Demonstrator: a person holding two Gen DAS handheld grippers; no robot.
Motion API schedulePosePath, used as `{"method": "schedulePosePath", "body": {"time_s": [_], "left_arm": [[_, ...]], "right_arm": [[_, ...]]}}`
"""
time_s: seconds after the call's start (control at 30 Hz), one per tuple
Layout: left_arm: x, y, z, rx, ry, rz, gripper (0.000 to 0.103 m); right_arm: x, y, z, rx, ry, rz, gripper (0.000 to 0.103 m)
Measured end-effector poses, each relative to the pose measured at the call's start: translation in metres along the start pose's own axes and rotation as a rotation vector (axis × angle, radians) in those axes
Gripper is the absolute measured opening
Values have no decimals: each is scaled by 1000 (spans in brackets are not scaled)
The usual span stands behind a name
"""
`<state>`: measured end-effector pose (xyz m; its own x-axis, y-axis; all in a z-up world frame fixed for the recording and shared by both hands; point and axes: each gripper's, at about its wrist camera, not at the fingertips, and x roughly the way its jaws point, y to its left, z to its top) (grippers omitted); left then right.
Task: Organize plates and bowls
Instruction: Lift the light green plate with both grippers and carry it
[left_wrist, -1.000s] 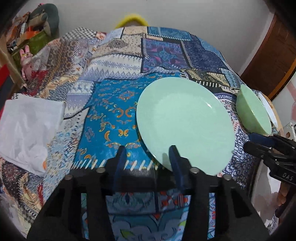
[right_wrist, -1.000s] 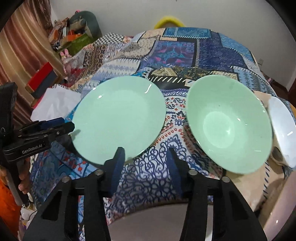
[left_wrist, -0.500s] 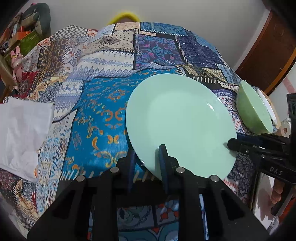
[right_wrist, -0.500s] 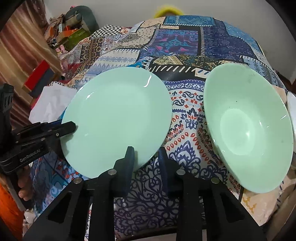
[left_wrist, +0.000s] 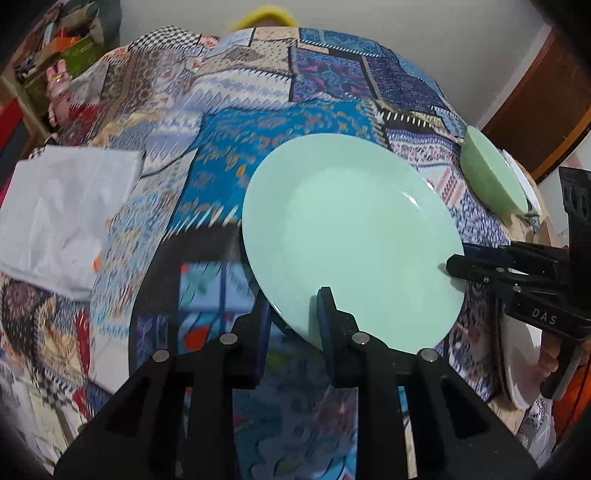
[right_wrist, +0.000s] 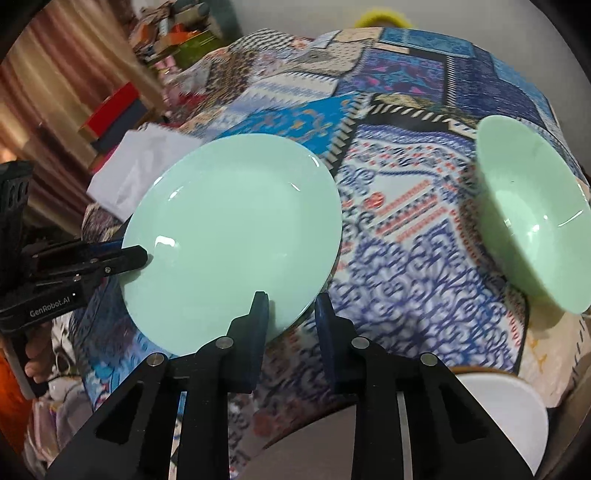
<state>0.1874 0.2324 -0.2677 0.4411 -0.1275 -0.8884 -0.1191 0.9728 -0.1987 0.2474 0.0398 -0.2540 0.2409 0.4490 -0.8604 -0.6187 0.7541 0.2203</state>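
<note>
A pale green plate hangs tilted just above the patchwork tablecloth, with a dark shadow under it. My left gripper is shut on its near rim, one pad above and one below. My right gripper is shut on the rim on the opposite side. Each gripper shows in the other's view: the right gripper at the plate's right edge, the left gripper at its left edge. A green bowl stands on the cloth to the right, apart from the plate.
A white dish sits low at the right, below the table edge. Behind the green bowl, a white plate's rim shows. A white folded cloth lies at the table's left. Boxes and clutter stand beyond the left side.
Both grippers' jaws closed on the plate's rim. The plate, flat on the cloth before, is lifted and tilted. The bowl has slid toward the right edge of the right wrist view.
</note>
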Motion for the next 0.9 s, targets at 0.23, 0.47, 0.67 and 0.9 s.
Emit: {"method": "schedulePosePath", "body": {"time_s": [0.23,0.47,0.67,0.9], "left_arm": [[-5,0,-6,6,-3,33,25],[7,8,8,-16,10,18,25],[15,16,18,-42,3,-31,28],[12,10,18,-35,-17,-14,28]], "right_arm": [[9,-10,15,54,9,3,24],[22,-15,32,68,22,4,23],[30,-16,40,84,28,28,26],[23,-13,34,82,12,10,24]]}}
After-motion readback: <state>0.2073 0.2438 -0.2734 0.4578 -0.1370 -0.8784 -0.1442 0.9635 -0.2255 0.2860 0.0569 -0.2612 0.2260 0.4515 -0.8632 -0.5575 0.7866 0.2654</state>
